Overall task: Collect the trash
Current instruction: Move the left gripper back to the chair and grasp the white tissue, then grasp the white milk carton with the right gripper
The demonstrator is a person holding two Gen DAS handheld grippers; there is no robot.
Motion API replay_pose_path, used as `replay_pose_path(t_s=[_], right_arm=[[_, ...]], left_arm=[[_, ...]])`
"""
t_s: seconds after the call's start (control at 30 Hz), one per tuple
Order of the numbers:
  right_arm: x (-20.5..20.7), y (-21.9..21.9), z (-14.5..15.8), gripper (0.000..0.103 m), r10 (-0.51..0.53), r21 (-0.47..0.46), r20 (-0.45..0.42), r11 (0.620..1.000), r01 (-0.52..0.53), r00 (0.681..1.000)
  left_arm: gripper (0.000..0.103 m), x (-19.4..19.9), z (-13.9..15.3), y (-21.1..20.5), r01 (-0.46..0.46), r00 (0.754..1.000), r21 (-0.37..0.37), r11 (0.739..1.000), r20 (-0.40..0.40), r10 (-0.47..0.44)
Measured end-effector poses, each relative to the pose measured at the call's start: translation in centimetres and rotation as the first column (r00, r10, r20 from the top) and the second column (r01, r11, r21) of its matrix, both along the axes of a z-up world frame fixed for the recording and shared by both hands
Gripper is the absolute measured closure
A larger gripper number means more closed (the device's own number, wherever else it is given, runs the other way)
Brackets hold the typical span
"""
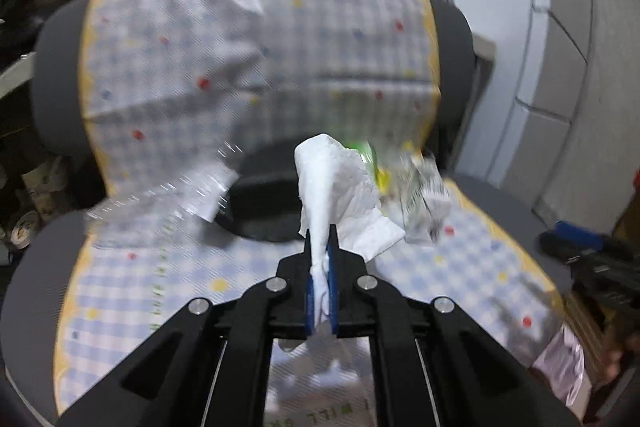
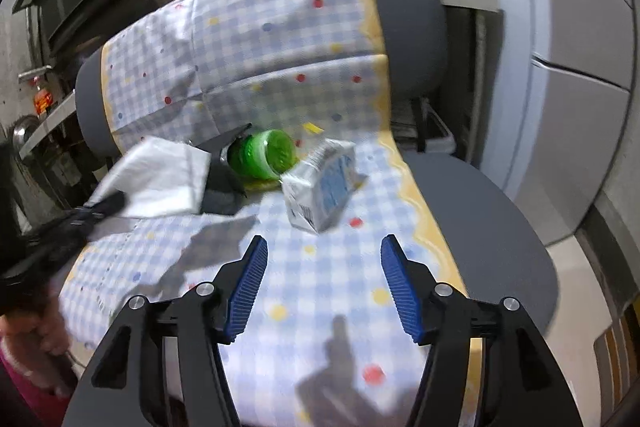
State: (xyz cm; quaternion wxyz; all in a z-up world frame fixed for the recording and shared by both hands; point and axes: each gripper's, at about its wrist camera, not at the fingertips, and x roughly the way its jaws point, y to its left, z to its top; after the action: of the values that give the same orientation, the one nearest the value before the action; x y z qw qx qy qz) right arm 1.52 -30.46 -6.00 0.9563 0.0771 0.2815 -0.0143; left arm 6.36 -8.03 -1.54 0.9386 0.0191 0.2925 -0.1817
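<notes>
White tissue is hanging clamped in the left gripper, its blue pads squeezing a twisted neck of the paper while the rest is fanning out above the jaws, clear of the chair seat; from the right wrist view the same tissue is showing at the left, pinched by the dark tip of that gripper. Just behind it, a green bottle is lying on its side on the seat, touching a small crinkled packet with blue print, which is leaning beside it. The right gripper is hovering spread wide and holding nothing, pointing down toward the packet, which is lying just beyond its fingertips. A sheet of clear film is draping over the checked cloth near the gap between seat and backrest, though blur is making its edges hard to read. The cloth is covering a grey chair, and cluttered shelves are standing behind. As a judgement, the collecting is looking only begun: one piece is being lifted, no bin or bag is showing in either view, and the bottle, the packet and probably the film are all waiting to be picked up.
</notes>
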Motion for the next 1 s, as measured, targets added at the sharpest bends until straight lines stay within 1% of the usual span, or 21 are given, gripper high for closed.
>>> replay_pose_path(t_s=[0.07,0.13,0.23,0.3,0.4,0.47,0.53,0.63,0.73,0.87,1.0], right_arm=[[1.9,0.8,-0.2,0.043,0.009,-0.005,-0.005,1.000,-0.009,1.000],[4.5,1.7,-0.6,0.043,0.002,-0.021,-0.014,1.000,-0.002,1.000],[7.7,2.6,-1.5,0.044,-0.026,-0.057,-0.036,0.998,0.023,0.999],[10.0,2.9,-2.4,0.044,-0.051,-0.069,-0.066,0.997,0.047,0.997],[12.2,3.1,-3.3,0.044,-0.095,-0.091,-0.091,0.992,0.087,0.991],[12.7,3.1,-3.8,0.045,-0.115,-0.100,-0.100,0.989,0.105,0.988],[12.6,3.0,-4.0,0.064,-0.126,-0.099,-0.114,0.988,0.115,0.985],[10.7,2.6,-3.7,0.064,-0.129,-0.089,-0.091,0.989,0.121,0.987],[7.1,2.1,-2.4,0.065,-0.088,-0.072,-0.055,0.994,0.084,0.995],[1.2,1.0,-0.6,0.065,-0.047,-0.053,0.000,0.998,0.047,0.999],[-6.0,-1.1,0.9,0.065,-0.041,-0.023,0.049,0.999,0.042,0.998]], left_arm=[[0.100,0.0,0.5,0.7,-0.009,1.000,-0.014,1.000,0.008,0.009],[0.100,0.5,0.1,0.8,-0.019,1.000,-0.017,1.000,-0.003,0.019],[0.100,1.2,-0.7,1.2,-0.031,0.999,-0.038,0.999,-0.040,0.029],[0.100,1.7,-1.5,1.2,-0.033,0.997,-0.056,0.998,-0.066,0.030],[0.100,2.3,-2.5,1.1,-0.032,0.996,-0.057,0.998,-0.087,0.026],[0.100,2.4,-2.9,1.1,-0.031,0.995,-0.058,0.998,-0.100,0.025],[0.100,2.3,-3.1,1.0,-0.024,0.994,-0.060,0.998,-0.108,0.018],[0.100,1.7,-3.1,0.6,-0.005,0.994,-0.058,0.998,-0.109,-0.001],[0.100,0.9,-3.1,0.1,0.023,0.993,-0.068,0.997,-0.113,-0.030],[0.100,-1.3,-2.7,-1.7,0.084,0.990,-0.091,0.992,-0.107,-0.094],[0.100,-4.1,-2.0,-4.7,0.183,0.977,-0.099,0.978,-0.088,-0.192]])
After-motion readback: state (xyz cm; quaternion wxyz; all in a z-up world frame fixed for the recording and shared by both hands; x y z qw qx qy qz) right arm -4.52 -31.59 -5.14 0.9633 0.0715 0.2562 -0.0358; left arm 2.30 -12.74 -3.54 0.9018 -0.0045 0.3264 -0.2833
